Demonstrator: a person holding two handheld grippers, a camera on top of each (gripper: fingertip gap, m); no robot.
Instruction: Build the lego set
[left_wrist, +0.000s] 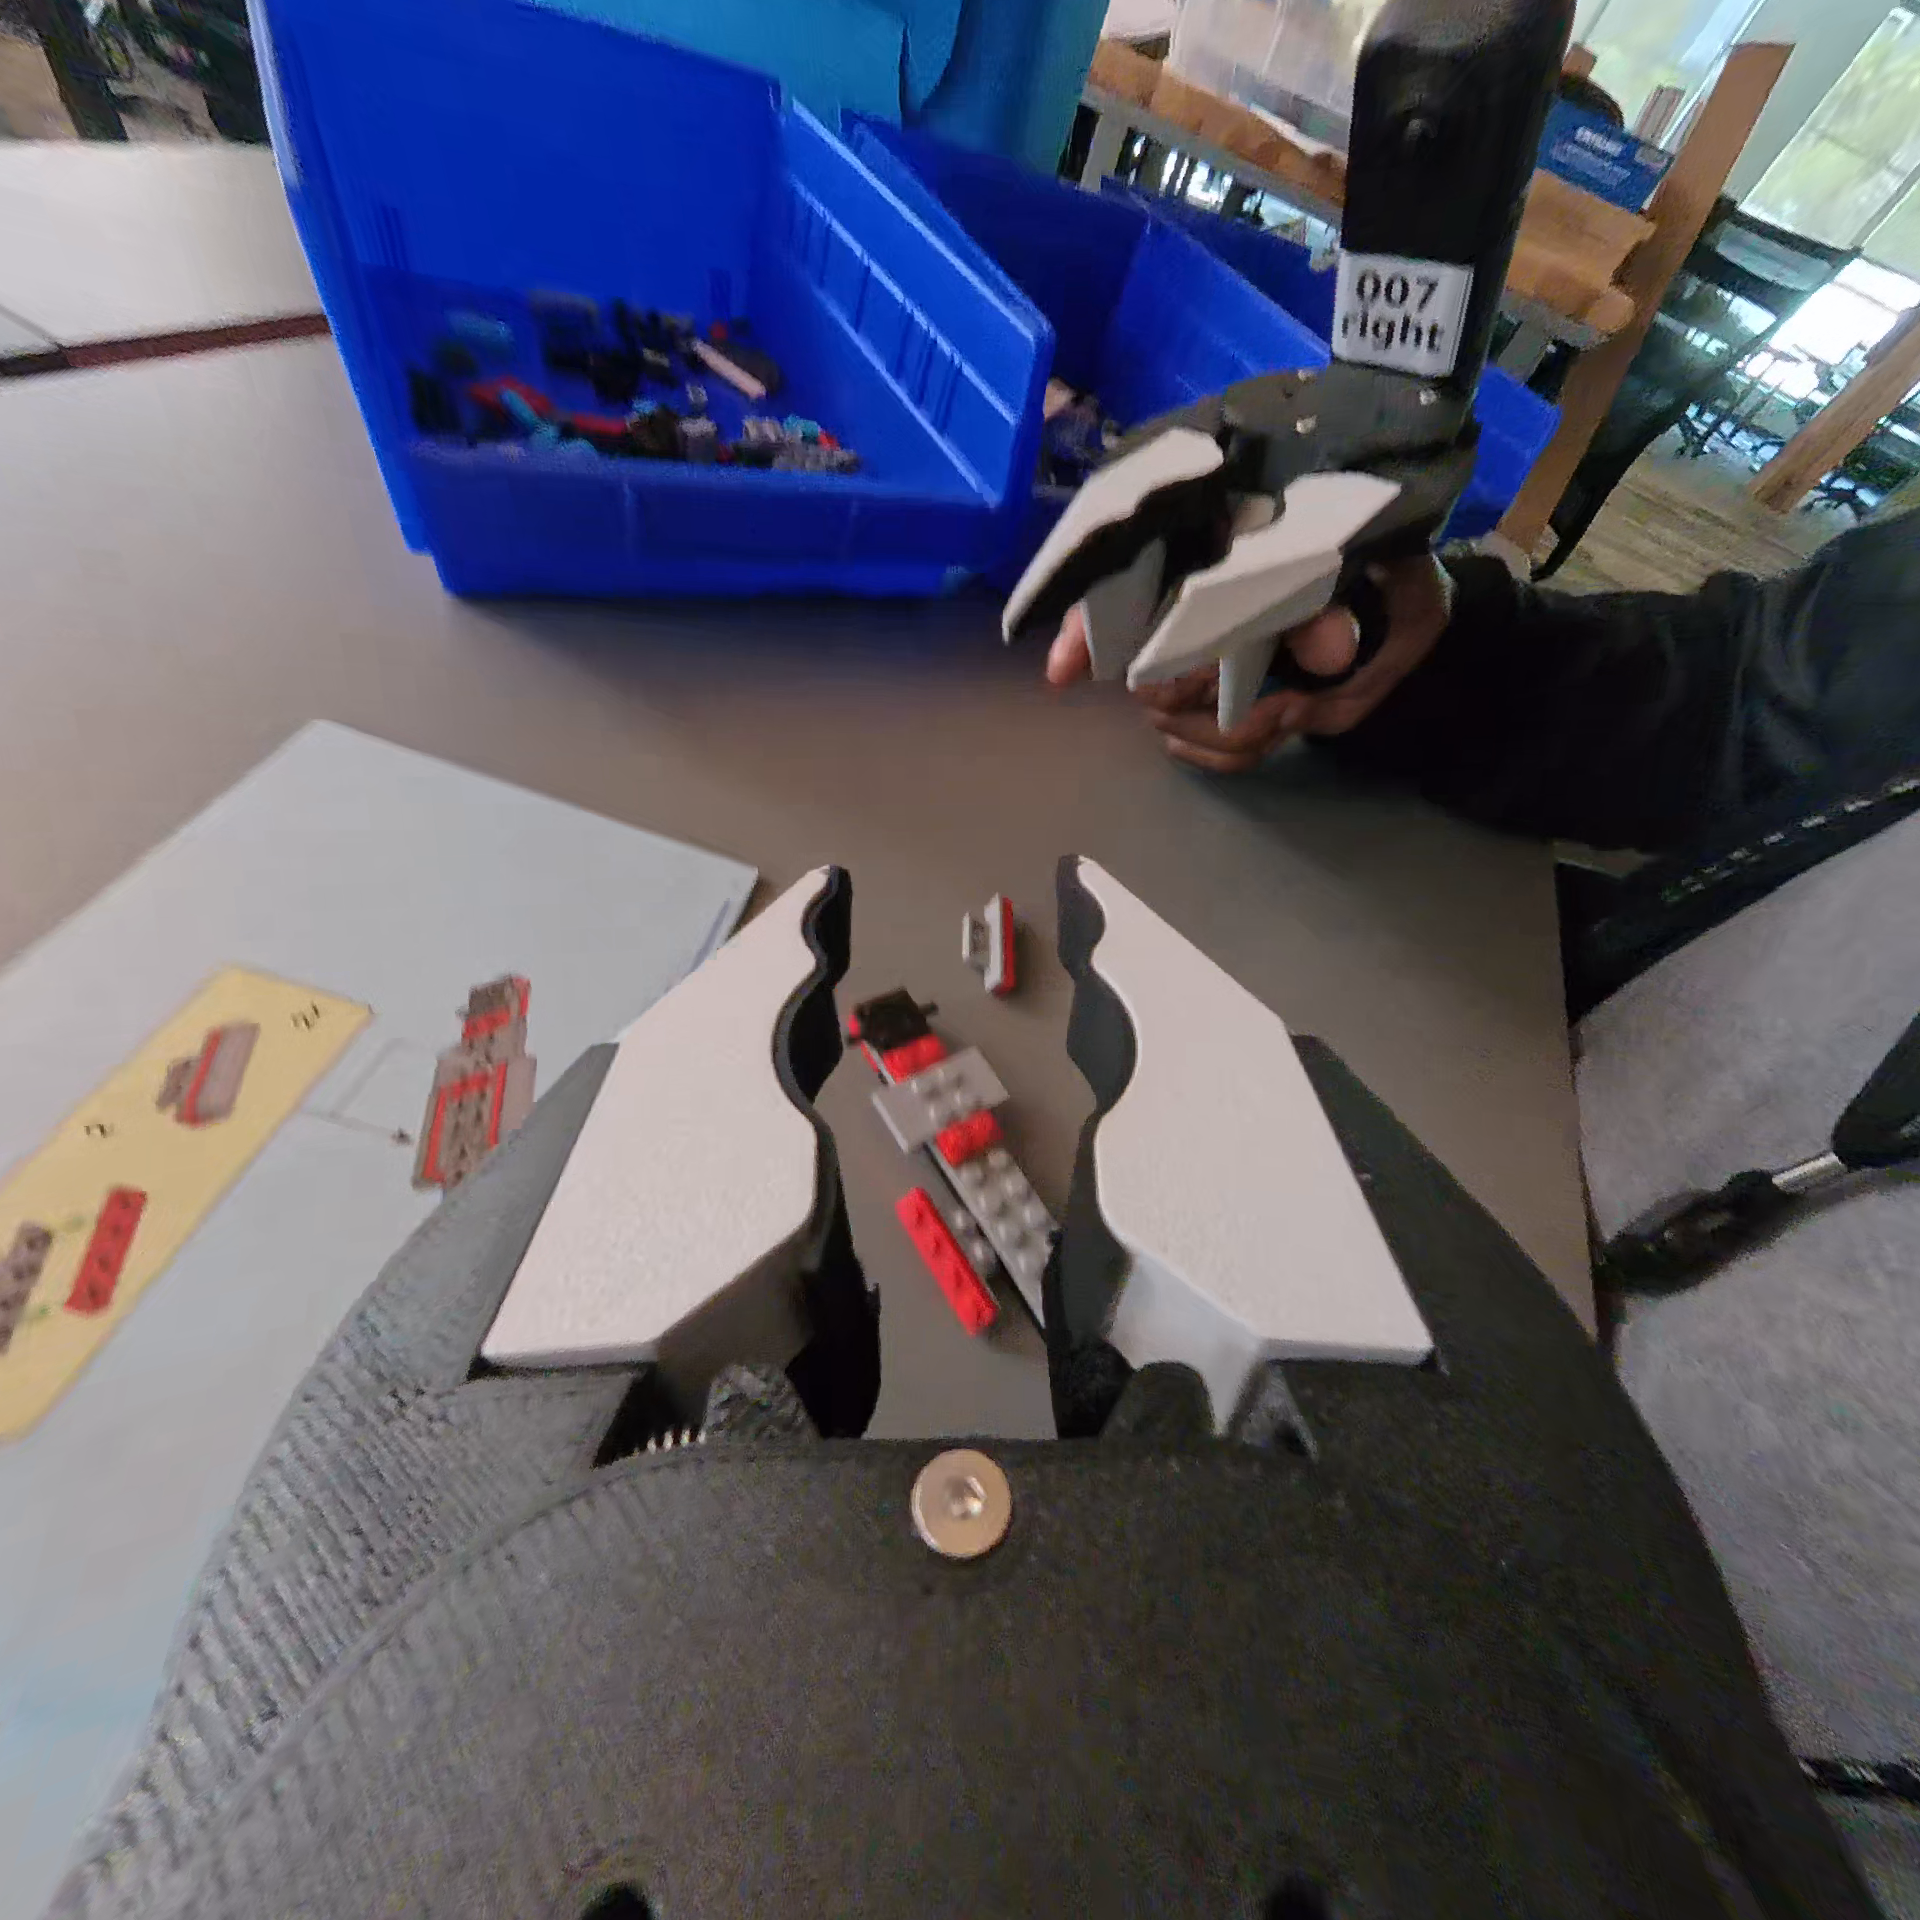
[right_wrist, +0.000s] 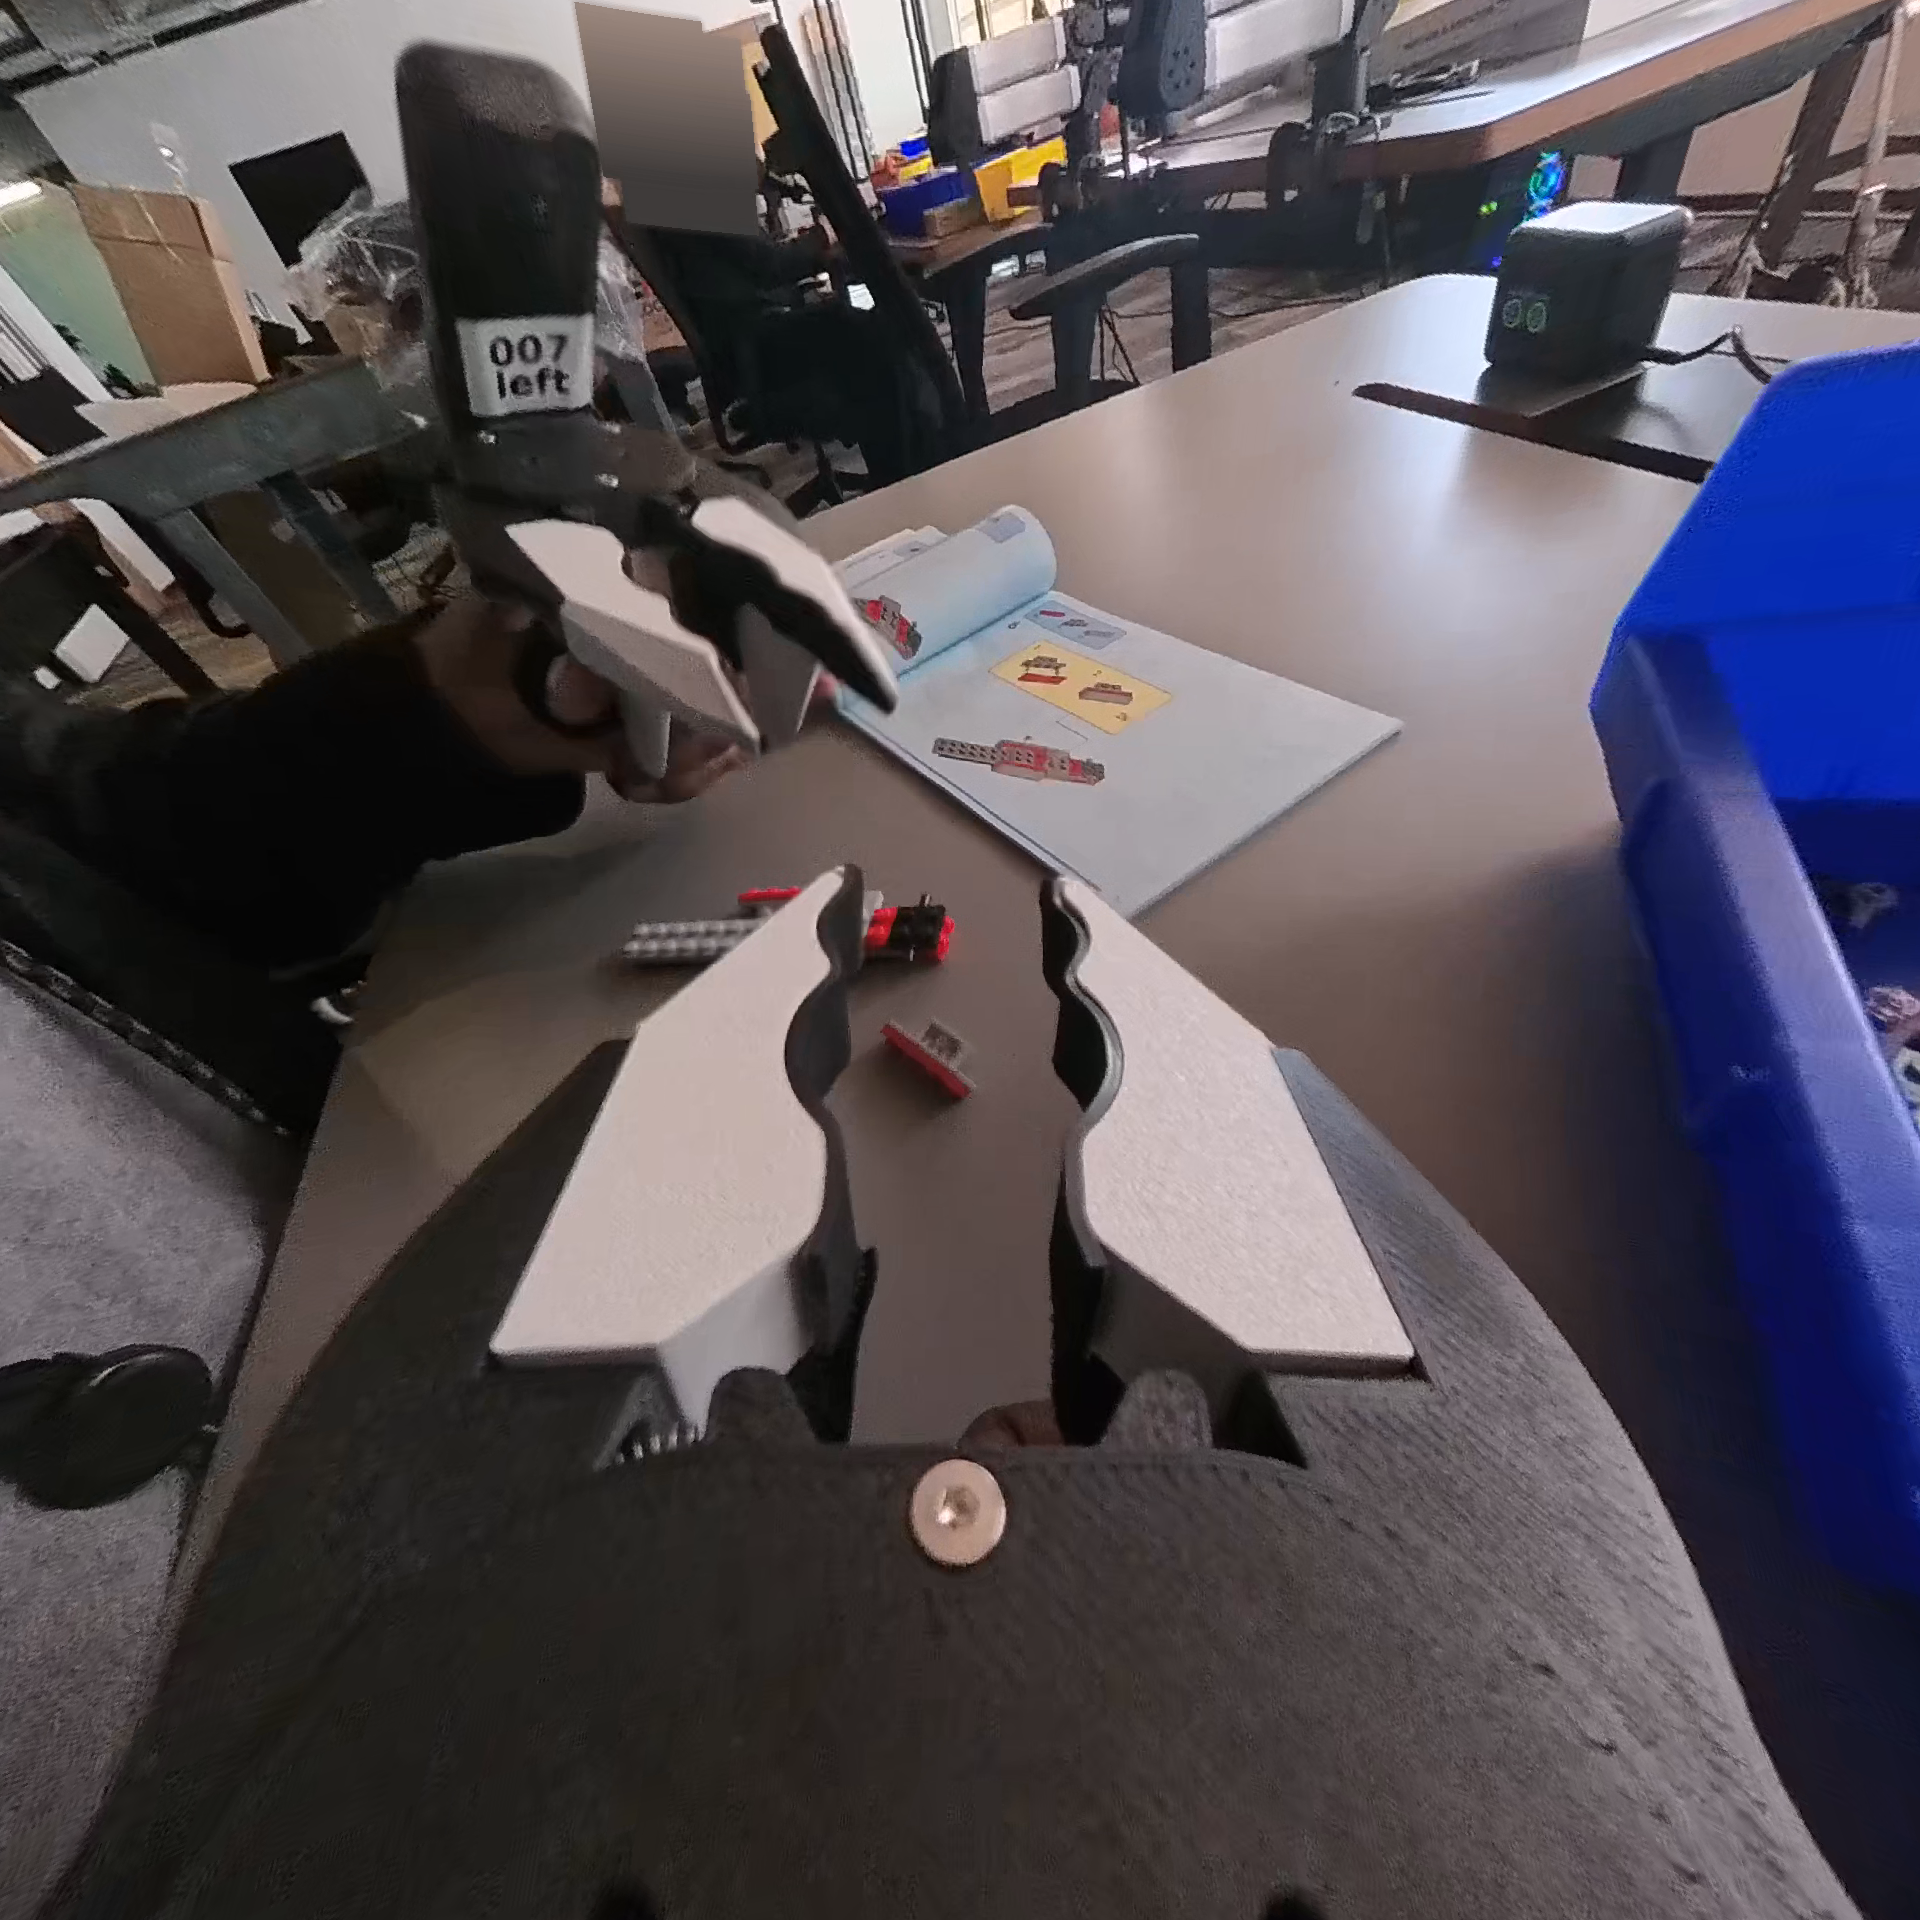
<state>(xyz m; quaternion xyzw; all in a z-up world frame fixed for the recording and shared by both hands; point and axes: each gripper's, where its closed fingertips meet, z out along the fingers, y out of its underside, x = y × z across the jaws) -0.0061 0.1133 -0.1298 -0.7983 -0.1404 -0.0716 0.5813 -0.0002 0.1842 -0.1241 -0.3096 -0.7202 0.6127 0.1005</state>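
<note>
On a smooth grey tabletop (left_wrist: 644, 727) in an open office, the half-built model (left_wrist: 951, 1143) lies flat beside a small loose piece (right_wrist: 928, 1055), both light, rigid and likely to slide or pop apart, so best pinched by the long edges. The left gripper (left_wrist: 951, 883) and right gripper (right_wrist: 951, 894) hover released and empty, with the booklet (right_wrist: 1174, 748) and blue bin (left_wrist: 644, 312) nearby.

On the surface (left_wrist: 644, 717) we see the long assembly (left_wrist: 961, 1153), the small piece (left_wrist: 989, 940) just beyond it, the booklet (left_wrist: 260, 1039) to its left, and the bins (left_wrist: 665, 312) behind.
</note>
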